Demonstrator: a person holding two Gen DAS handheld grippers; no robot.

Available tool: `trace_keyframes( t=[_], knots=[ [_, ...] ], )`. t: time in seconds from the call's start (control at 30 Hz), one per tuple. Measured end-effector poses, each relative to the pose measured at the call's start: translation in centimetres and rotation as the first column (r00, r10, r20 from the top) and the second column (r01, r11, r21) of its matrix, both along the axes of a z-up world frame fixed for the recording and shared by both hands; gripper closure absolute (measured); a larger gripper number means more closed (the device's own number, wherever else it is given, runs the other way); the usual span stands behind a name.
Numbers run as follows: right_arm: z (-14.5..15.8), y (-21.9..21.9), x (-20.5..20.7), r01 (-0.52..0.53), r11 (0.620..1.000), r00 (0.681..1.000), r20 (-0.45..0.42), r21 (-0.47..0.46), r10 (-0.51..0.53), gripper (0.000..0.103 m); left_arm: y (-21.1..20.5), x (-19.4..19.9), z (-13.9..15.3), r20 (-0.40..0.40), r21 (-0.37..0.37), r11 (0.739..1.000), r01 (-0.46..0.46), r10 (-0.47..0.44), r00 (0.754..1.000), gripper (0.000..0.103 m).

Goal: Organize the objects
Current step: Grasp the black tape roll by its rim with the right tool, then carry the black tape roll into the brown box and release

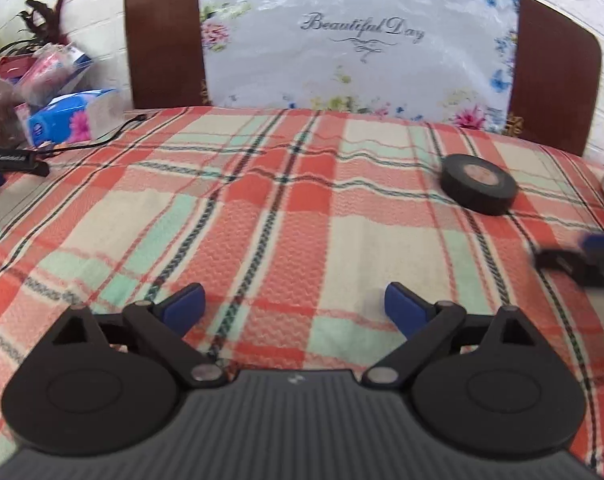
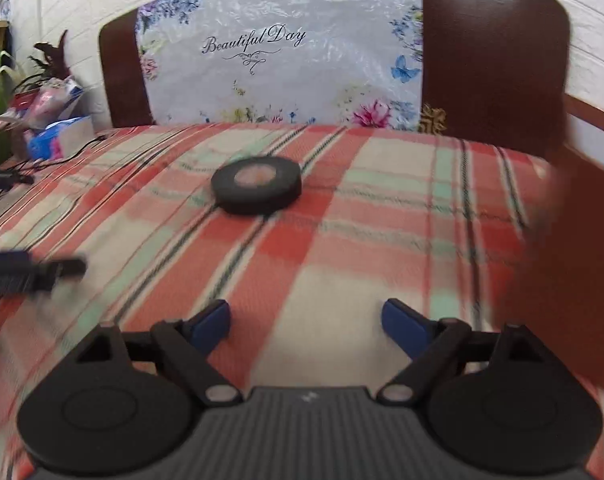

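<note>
Left wrist view: my left gripper [image 1: 294, 304] hangs wide and empty over the plaid blanket [image 1: 261, 216]. Black tape roll [image 1: 478, 183] lies flat ahead, right. My right gripper [image 2: 306, 320] is spread, empty too. Tissue packs [image 1: 71, 114] and cable [image 1: 113, 134] sit left. The headboard cover [image 1: 358, 40] reads "Beautiful Day".

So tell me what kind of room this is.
Probably a bedroom: a plaid blanket covers what looks like a bed, a wooden headboard stands against a white wall, and tissue packs clutter the bedside. A roll of black tape lies on the blanket.
</note>
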State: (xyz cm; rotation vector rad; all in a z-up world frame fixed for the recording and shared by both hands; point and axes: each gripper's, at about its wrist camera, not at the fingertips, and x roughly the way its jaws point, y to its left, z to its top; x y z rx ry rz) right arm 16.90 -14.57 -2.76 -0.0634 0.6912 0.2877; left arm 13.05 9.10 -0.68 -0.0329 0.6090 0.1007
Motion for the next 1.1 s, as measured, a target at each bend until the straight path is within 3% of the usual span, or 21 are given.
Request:
trace_keyframes(
  t=[0.17, 0.3, 0.43, 0.57, 0.7, 0.87, 0.9, 0.93, 1.0, 1.07, 1.1],
  knots=[
    [-0.6, 4.7, 7.1, -0.029, 0.999, 1.0, 0.01, -0.024, 0.029, 0.004, 0.5, -0.1, -0.6, 0.001, -0.01, 1.0, 0.002, -0.002, 1.0, 0.006],
    [-0.7, 7.2, 9.0, -0.049, 0.997, 0.998, 0.032, -0.066, 0.051, 0.022, 0.6, 0.0, -0.7, 0.001, -0.013, 1.0, 0.002, -0.002, 1.0, 0.006],
    [-0.7, 6.6, 8.1, -0.048, 0.997, 0.998, 0.028, -0.052, 0.05, 0.023, 0.6, 0.0, -0.6, 0.0, -0.018, 1.0, 0.002, -0.002, 1.0, 0.006],
    [-0.5, 4.6, 4.0, -0.073, 0.996, 0.997, 0.018, -0.059, 0.074, 0.023, 0.6, 0.0, -0.6, -0.003, -0.016, 1.0, 0.003, -0.003, 1.0, 0.005],
    [-0.2, -0.1, -3.8, -0.089, 0.995, 0.996, 0.001, -0.055, 0.089, 0.022, 0.8, 0.0, -0.6, -0.002, -0.027, 1.0, 0.01, -0.01, 1.0, 0.005],
    [0.2, -7.8, -13.8, 0.051, 0.998, 0.999, -0.008, -0.038, -0.052, 0.023, 0.0, 0.1, -0.3, -0.028, -0.002, 1.0, 0.018, -0.018, 0.999, 0.006],
    [0.3, -8.8, -15.3, 0.083, 0.996, 0.997, -0.005, -0.035, -0.083, 0.02, -0.5, 0.0, 0.1, -0.042, -0.039, 0.999, 0.029, -0.03, 0.999, 0.01],
    [0.4, -9.8, -16.6, 0.11, 0.994, 0.994, 0.001, -0.026, -0.11, 0.01, -1.2, -0.3, 0.8, -0.046, -0.119, 0.99, 0.072, -0.078, 0.996, 0.014],
    [0.5, -11.1, -18.3, 0.141, 0.99, 0.99, 0.003, 0.015, -0.141, 0.004, -4.2, -1.0, 2.3, -0.036, -0.257, 0.942, 0.214, -0.23, 0.972, 0.021],
    [0.6, -11.5, -18.8, 0.155, 0.988, 0.988, -0.001, 0.025, -0.155, 0.004, -9.2, -2.2, 3.8, -0.025, -0.27, 0.881, 0.389, -0.41, 0.912, 0.022],
    [0.6, -11.5, -18.8, 0.152, 0.988, 0.988, 0.003, 0.018, -0.152, 0.005, -11.9, -3.0, 4.4, -0.038, -0.237, 0.847, 0.476, -0.498, 0.866, 0.024]
  ],
)
